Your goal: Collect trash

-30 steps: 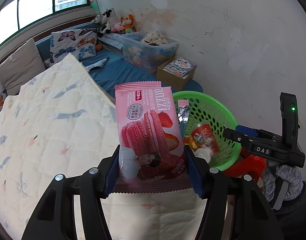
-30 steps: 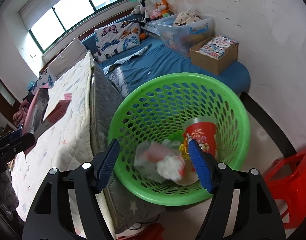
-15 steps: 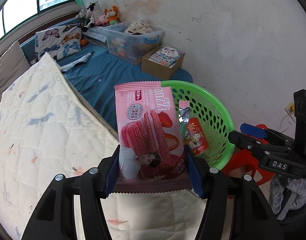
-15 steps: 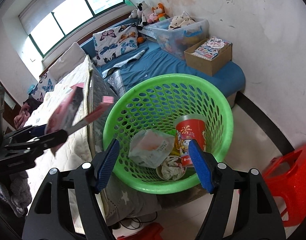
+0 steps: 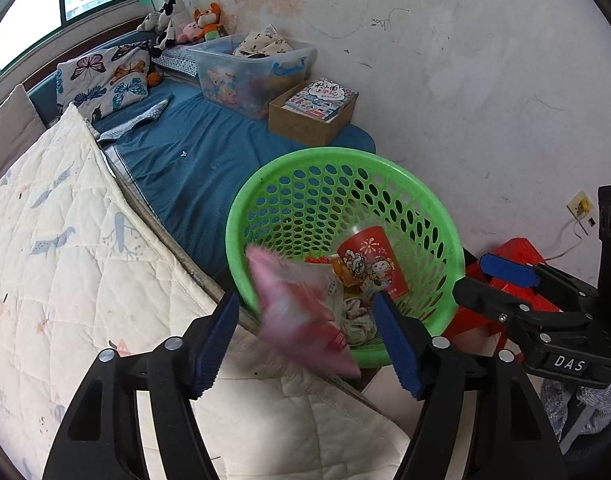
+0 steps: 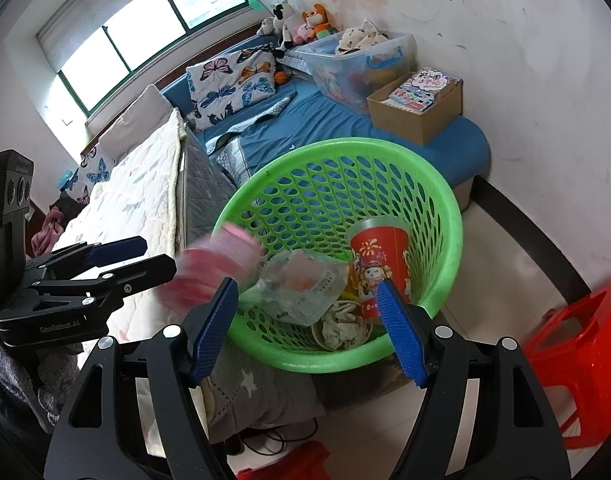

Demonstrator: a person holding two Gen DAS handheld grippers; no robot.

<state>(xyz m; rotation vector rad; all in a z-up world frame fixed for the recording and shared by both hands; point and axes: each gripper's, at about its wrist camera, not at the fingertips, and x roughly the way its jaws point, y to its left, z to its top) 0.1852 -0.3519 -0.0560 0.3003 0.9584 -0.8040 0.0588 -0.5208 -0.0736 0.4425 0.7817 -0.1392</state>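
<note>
The left gripper (image 5: 305, 336) is opening its fingers (image 5: 219, 338); the pink snack packet (image 5: 301, 308), blurred, sits loose between them, free of both pads, at the near rim of the green laundry basket (image 5: 433, 216). The right gripper (image 6: 307, 326) holds its fingers (image 6: 401, 336) wide with nothing gripped, over the same basket. Inside lie a red paper cup (image 6: 379, 260), a clear wrapper (image 6: 305, 288) and crumpled tissue (image 6: 343, 326). The basket stands between the bed (image 5: 65, 240) and a red stool (image 6: 585, 368).
</note>
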